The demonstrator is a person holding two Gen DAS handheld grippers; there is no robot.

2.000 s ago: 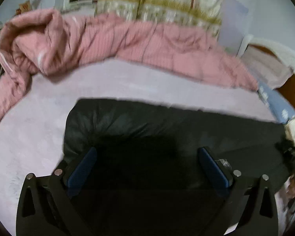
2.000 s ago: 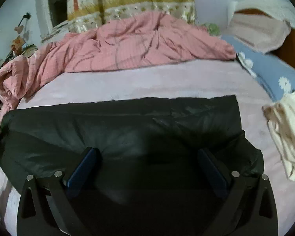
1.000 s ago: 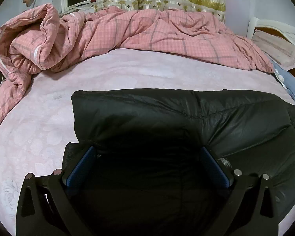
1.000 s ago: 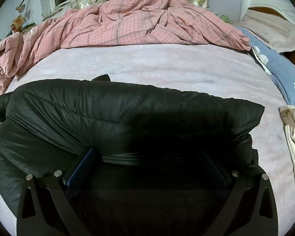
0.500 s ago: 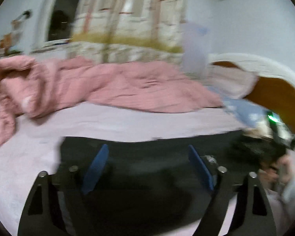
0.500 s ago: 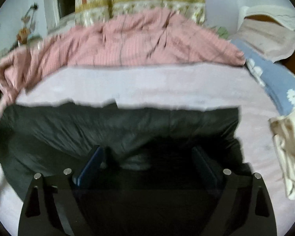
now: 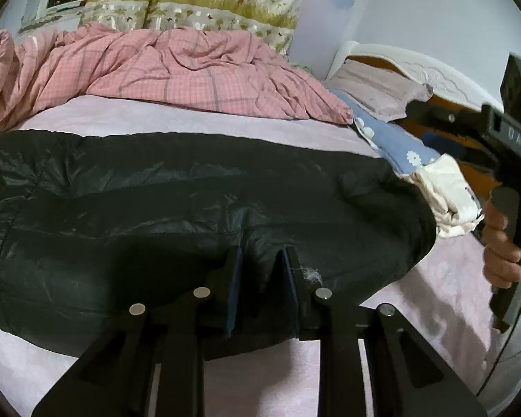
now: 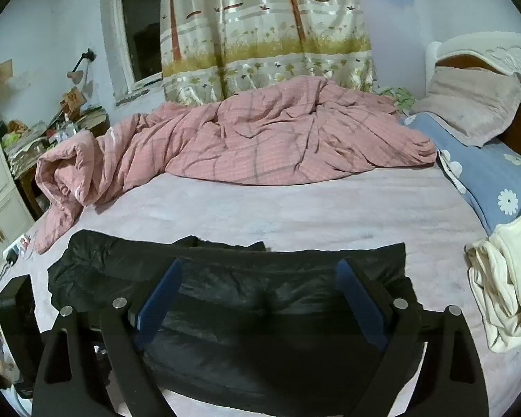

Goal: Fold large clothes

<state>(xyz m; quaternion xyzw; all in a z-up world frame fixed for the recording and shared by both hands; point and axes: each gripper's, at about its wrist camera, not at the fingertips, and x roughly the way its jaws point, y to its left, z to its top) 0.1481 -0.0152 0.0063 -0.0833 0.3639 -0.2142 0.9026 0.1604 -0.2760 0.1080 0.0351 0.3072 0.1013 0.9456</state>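
A black puffer jacket (image 7: 191, 208) lies folded into a long band across the pink bed sheet (image 7: 121, 114). My left gripper (image 7: 262, 255) sits at the jacket's near edge. Its jaws are closing, and the blue pads pinch a raised fold of the black fabric between them. My right gripper (image 8: 260, 267) hovers above the jacket (image 8: 278, 295) with its jaws wide and slowly closing; no fabric is caught between its pads. In the left wrist view a hand (image 7: 500, 243) holds the right gripper's handle at the far right edge.
A crumpled pink checked quilt (image 8: 260, 146) lies along the bed's far side. A cream garment (image 8: 503, 278) and a blue flowered pillow (image 8: 486, 173) are at the right, below the headboard (image 8: 486, 48). A cluttered desk (image 8: 34, 132) stands at the left.
The left jaws went from wide apart to narrow, onto a fold of the jacket, and that view swung right. The right gripper rose, so the jacket sits lower and smaller in its view.
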